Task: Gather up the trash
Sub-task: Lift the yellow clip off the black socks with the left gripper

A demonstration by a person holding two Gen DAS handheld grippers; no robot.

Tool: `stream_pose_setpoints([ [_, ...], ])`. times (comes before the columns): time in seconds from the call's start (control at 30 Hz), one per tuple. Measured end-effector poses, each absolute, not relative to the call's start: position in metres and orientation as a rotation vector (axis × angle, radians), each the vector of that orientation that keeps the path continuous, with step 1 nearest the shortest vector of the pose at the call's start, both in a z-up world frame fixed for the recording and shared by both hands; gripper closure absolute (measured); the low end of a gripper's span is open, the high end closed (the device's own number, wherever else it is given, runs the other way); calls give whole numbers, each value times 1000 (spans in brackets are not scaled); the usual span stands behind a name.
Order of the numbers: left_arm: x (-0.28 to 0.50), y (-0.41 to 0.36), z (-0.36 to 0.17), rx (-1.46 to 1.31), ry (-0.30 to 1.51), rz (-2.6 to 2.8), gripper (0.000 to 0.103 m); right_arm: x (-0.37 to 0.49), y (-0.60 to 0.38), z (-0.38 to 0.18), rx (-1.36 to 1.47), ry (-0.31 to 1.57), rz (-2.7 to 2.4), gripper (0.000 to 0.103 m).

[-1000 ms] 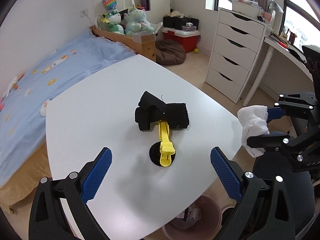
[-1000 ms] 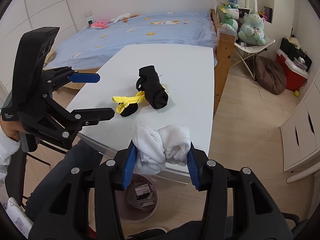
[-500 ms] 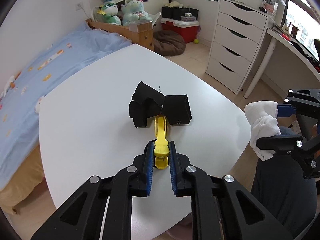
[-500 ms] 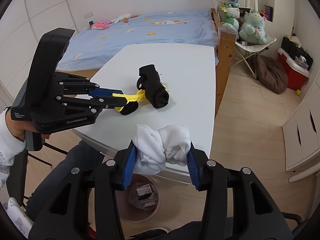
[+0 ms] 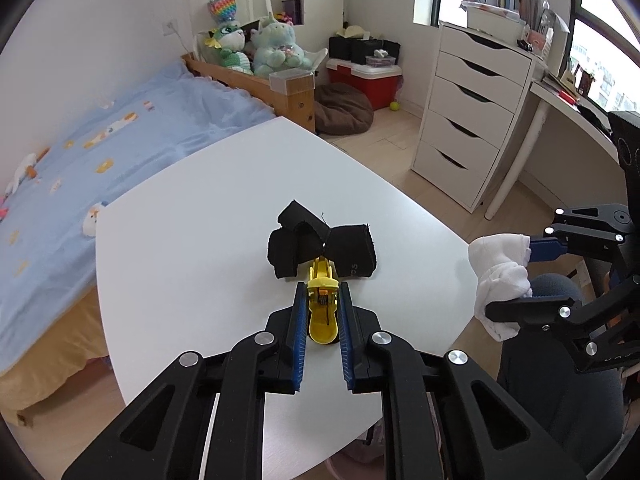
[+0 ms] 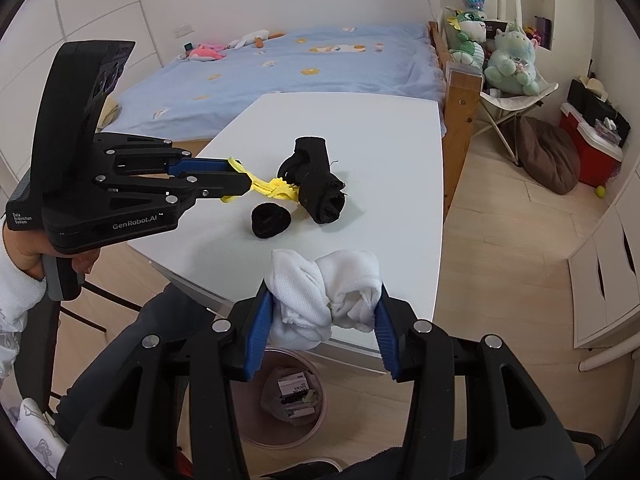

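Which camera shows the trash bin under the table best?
The right wrist view: the pink bin sits open below the table edge, boxes visible inside. The left wrist view shows only a sliver of its rim behind the gripper.

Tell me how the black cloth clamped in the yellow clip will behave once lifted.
The black cloth looks soft, so it will likely droop from the yellow clip. It seems light. The left gripper grips only the clip's handles, so the bundle may swing.
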State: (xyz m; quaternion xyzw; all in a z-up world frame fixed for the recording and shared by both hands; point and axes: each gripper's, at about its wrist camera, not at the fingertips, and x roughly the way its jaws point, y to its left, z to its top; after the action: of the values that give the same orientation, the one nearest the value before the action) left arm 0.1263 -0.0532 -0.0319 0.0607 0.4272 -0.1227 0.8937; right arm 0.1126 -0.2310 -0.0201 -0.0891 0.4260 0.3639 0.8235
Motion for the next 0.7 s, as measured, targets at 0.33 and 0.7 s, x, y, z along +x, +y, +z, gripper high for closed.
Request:
stream_pose_setpoints([
  [0.33,118,-40,-13,96,838,-233,89,113,-226,-12,-195,890,789,57],
  [0.7,107,-27,3,85,801,-215,89,107,-222,-5,-206,877,808,57],
])
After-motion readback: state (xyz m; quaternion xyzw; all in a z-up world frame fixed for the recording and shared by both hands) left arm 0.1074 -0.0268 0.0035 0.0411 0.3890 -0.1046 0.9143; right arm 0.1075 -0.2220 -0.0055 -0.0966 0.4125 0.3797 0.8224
